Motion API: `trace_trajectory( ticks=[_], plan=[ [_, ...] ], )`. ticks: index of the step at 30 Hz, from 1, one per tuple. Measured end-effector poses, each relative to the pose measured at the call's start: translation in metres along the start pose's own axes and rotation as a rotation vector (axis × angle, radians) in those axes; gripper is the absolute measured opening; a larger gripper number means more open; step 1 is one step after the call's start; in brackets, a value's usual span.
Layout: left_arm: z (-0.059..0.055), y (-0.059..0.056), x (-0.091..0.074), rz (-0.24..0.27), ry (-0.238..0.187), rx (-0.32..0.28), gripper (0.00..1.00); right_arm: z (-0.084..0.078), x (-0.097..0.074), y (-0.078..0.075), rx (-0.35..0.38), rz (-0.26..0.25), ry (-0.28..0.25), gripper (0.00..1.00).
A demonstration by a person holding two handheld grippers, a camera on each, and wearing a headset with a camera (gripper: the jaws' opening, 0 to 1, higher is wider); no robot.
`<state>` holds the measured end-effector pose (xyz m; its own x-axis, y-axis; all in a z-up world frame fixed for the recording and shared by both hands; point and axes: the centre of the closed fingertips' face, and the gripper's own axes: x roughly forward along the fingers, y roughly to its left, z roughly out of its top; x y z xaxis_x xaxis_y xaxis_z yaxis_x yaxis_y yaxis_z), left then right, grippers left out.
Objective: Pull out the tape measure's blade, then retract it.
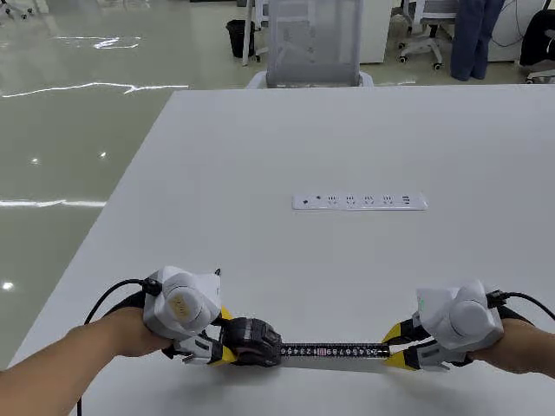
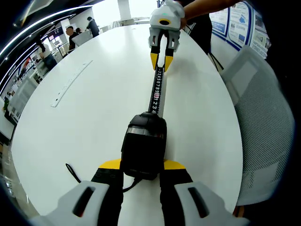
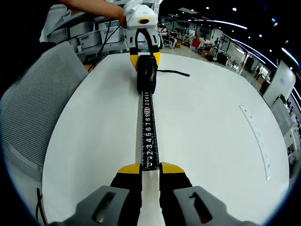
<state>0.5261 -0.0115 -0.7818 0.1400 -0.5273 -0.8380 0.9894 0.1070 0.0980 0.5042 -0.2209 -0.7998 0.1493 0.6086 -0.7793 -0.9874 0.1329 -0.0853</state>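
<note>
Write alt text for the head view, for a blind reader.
The left gripper clamps a black tape measure and the right gripper pinches its blade, drawn out between them on a white table. A power strip lies farther back.

i'm looking into an open-plan office that seems to double as a lab floor. i work at a long white table [image 1: 347, 130] with a white power strip [image 1: 360, 202] on it and a grey mesh office chair [image 1: 313, 39] at its far end. beyond that i see a glossy pale floor [image 1: 78, 113], a black bin [image 1: 237, 37] and a swivel chair on castors [image 1: 425, 35], with a person standing [image 1: 475, 35] nearby. the right gripper view gives me desks with people [image 3: 178, 34] under ceiling spotlights [image 3: 233, 9], and the left gripper view has wall posters [image 2: 240, 21]
</note>
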Motion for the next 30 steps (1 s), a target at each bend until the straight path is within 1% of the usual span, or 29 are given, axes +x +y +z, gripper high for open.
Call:
trace_trajectory(
  ticks=[30],
  plan=[
    [0.0,0.0,0.001,-0.001,-0.001,-0.002,0.25,-0.013,-0.008,-0.002,0.001,-0.007,0.021,0.12]
  ],
)
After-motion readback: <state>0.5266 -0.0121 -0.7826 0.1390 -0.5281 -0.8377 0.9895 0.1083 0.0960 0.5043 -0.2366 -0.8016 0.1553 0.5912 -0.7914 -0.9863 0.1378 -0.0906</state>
